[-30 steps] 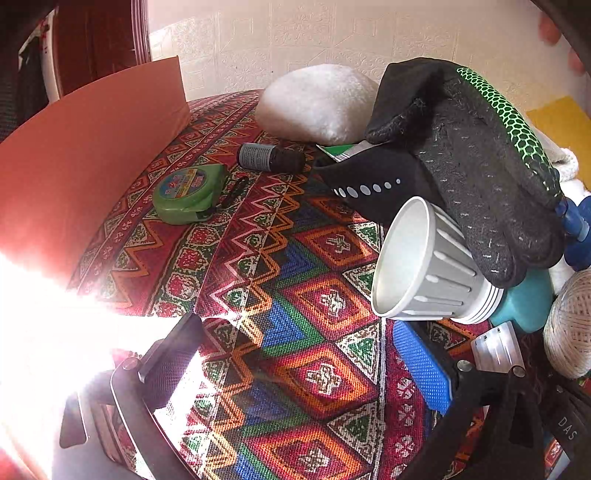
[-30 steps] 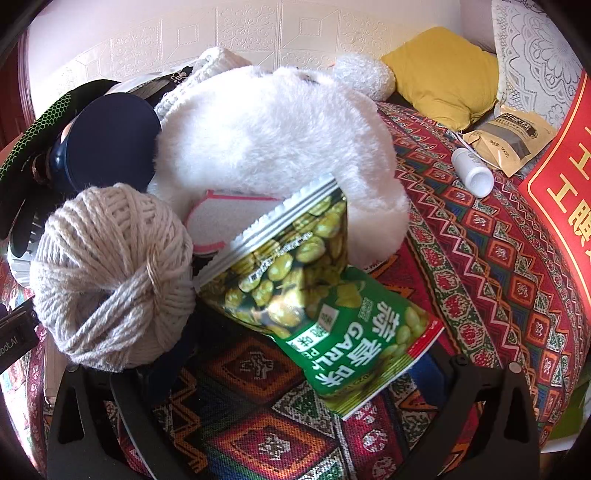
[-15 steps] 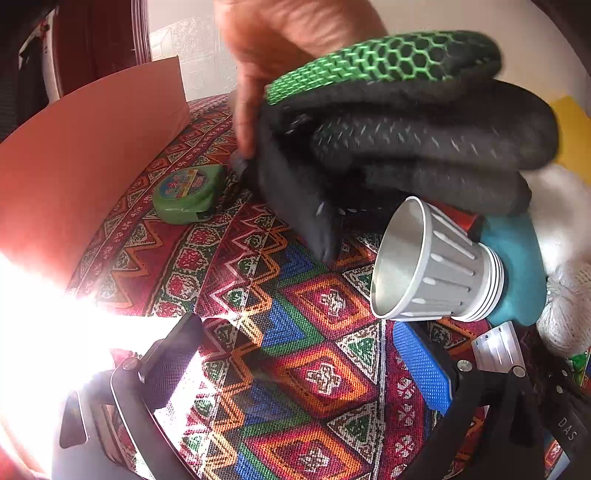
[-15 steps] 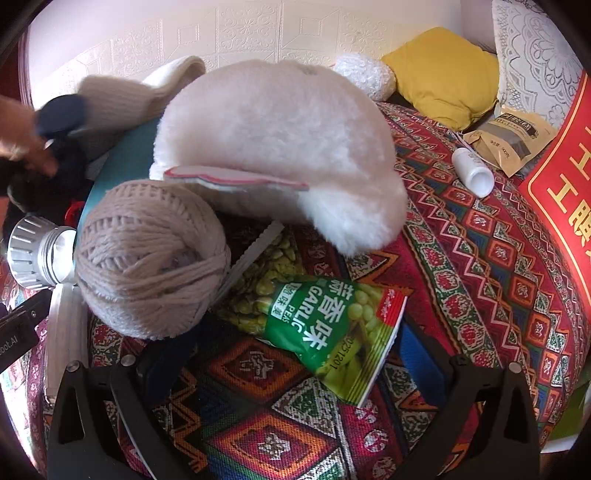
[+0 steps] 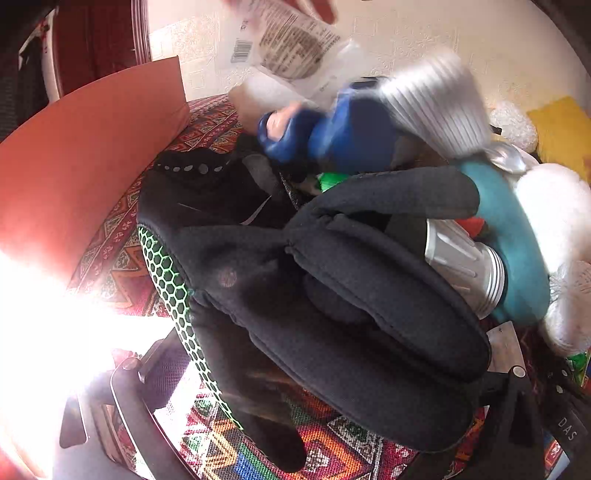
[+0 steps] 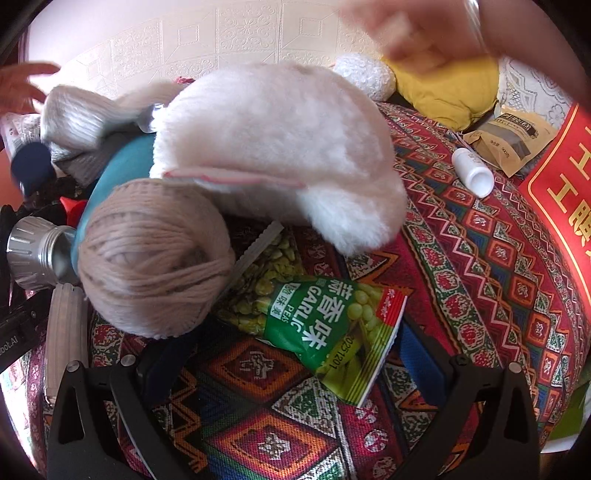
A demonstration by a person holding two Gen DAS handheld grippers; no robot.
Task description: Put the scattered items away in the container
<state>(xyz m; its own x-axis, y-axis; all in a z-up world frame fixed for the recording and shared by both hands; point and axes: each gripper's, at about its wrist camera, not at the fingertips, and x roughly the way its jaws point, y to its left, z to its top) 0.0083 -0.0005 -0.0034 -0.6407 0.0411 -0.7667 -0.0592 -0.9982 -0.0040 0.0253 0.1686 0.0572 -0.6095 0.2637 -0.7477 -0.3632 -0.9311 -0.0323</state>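
Observation:
A black glove with a green honeycomb edge (image 5: 332, 295) lies across the patterned cloth right in front of my left gripper (image 5: 332, 369), which is open, its fingers showing on either side of the glove. Behind it sit a silver flashlight head (image 5: 461, 266) and a teal object (image 5: 513, 240). A blue item (image 5: 351, 133) and a white ribbed item (image 5: 436, 107) are blurred in mid-air under a hand holding a clear packet (image 5: 288, 40). My right gripper (image 6: 295, 362) is open, with a green garlic peas packet (image 6: 332, 325) lying partly between its fingers, beside a beige yarn ball (image 6: 155, 258) and a white plush (image 6: 280, 147).
An orange-red board (image 5: 85, 155) stands at the left. A red box with gold characters (image 6: 561, 192) is at the right, with a white bottle (image 6: 472, 173), a brown pouch (image 6: 513, 136) and a yellow cushion (image 6: 443, 88) near it. Blurred hands (image 6: 424, 33) move above the pile.
The hand dropped the black glove in front of my left gripper, hiding the green tape measure. More items tumble onto the pile. The peas packet slid flatter; the plush settled.

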